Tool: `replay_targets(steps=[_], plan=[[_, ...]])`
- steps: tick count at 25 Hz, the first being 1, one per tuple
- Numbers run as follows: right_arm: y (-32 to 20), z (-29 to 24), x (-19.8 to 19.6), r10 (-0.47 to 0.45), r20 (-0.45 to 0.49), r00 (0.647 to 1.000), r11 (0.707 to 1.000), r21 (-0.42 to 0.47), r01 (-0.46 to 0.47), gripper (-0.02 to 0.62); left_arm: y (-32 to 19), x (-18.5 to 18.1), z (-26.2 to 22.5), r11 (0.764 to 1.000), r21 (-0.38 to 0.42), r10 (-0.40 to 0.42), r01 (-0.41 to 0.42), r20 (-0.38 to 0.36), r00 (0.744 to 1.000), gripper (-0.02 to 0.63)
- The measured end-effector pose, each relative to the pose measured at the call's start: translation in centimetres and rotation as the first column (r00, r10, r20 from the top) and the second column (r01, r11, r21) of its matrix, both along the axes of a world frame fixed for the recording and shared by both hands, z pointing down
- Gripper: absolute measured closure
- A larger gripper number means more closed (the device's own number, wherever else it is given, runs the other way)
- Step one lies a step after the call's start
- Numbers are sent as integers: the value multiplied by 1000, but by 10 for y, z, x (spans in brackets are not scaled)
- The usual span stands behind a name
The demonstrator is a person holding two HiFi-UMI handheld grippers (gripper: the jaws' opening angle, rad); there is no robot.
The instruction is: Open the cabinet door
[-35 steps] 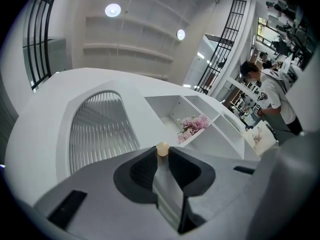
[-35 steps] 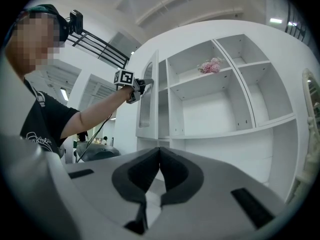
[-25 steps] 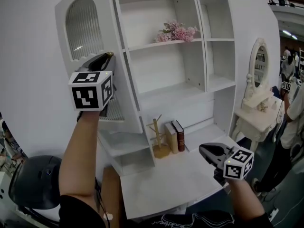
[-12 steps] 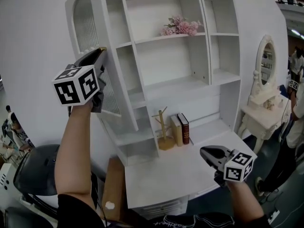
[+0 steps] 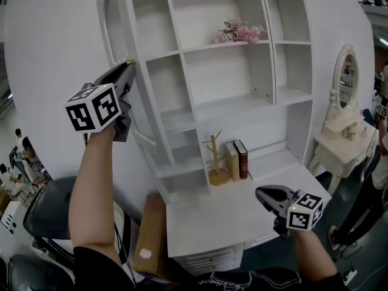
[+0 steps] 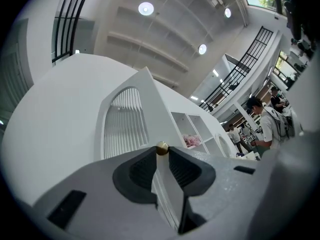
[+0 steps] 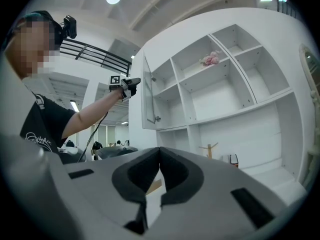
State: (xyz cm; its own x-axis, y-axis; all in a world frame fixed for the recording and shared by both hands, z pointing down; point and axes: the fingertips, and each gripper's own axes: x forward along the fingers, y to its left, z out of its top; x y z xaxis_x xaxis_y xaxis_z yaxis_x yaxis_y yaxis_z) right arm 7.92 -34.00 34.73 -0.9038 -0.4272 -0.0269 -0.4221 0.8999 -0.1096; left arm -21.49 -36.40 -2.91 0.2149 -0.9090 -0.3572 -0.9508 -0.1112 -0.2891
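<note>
The white cabinet has its left door, with an arched ribbed pane, swung far out and seen almost edge-on in the head view. My left gripper is raised at the door's free edge. In the left gripper view the door's edge runs between the jaws, the small gold knob sits at their tips, and my left gripper is shut on it. My right gripper hovers low over the desk top, shut and empty; the right gripper view shows its tips meeting and the open door far off.
Pink flowers lie on an upper shelf. A wooden mug tree and two books stand in the lower niche. A dressing table with an oval mirror stands right, a cardboard box and a dark seat lower left.
The door has swung further out to the left, with my left gripper on its edge. The right gripper has stayed low over the desk.
</note>
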Motion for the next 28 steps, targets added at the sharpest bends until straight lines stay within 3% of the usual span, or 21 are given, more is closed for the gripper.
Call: replay_targets(steps=[14, 28], plan=[[43, -19, -78, -34, -55, 998, 997, 71, 38, 591, 52, -51, 0, 985, 5, 171, -171, -36, 985, 528], [95, -5, -146, -11, -26, 1000, 999, 53, 12, 591, 84, -111, 3, 964, -22, 263, -263, -18, 965, 528]])
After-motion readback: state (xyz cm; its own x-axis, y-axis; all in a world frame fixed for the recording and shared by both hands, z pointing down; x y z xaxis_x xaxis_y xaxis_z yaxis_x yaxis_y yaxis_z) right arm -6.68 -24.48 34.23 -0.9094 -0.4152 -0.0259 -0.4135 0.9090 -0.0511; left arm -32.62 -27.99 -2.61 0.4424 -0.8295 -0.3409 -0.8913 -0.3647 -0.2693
